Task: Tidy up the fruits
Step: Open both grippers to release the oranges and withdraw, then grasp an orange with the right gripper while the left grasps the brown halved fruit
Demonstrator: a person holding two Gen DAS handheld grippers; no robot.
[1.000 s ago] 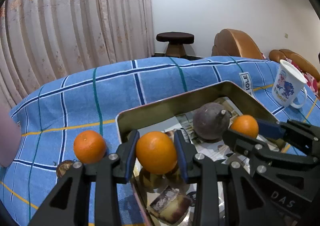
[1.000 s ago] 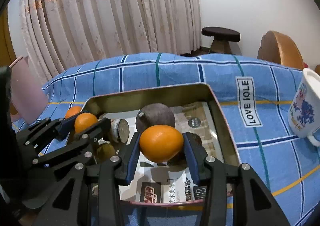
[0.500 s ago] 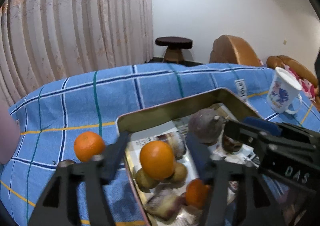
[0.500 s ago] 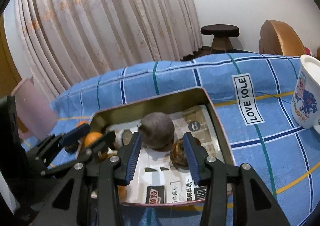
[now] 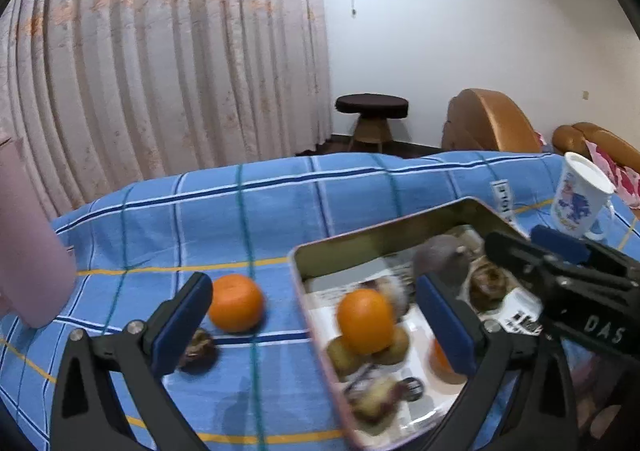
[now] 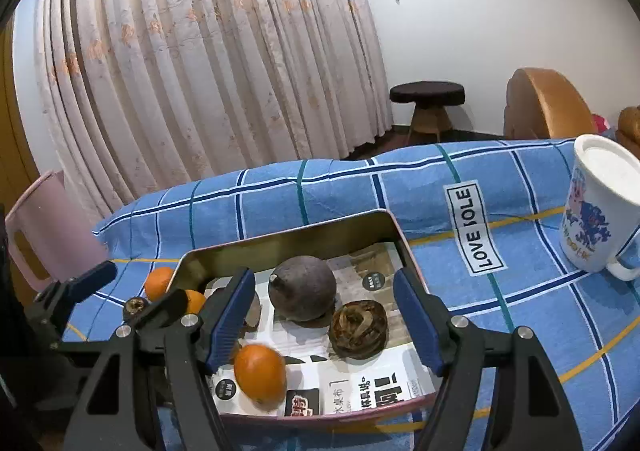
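Observation:
A gold tin point(image 5: 384, 229) point(image 6: 288, 239) lined with printed paper lies on the blue checked cloth. My left gripper point(image 5: 314, 325) hangs over the tin's left edge with its jaws opening wide. An orange point(image 5: 364, 321) rests free between them on small brown fruits. A second orange point(image 5: 236, 303) and a small dark fruit point(image 5: 198, 347) lie on the cloth left of the tin. My right gripper point(image 6: 325, 317) is over the tin's near side, its jaws opening. Beyond them sit a dark round fruit point(image 6: 302, 287) and a wrinkled brown fruit point(image 6: 358, 327). A loose orange point(image 6: 260, 371) lies below the left finger.
A white printed mug point(image 6: 600, 211) point(image 5: 580, 199) stands on the cloth at the right. A pink jug point(image 6: 44, 227) point(image 5: 28, 251) stands at the left edge. Curtains, a dark stool point(image 6: 428, 95) and brown chairs are behind the table.
Both grippers have let go of their oranges, which now lie in the tin. Both pairs of jaws have spread apart, and the left gripper has drawn back and slightly up.

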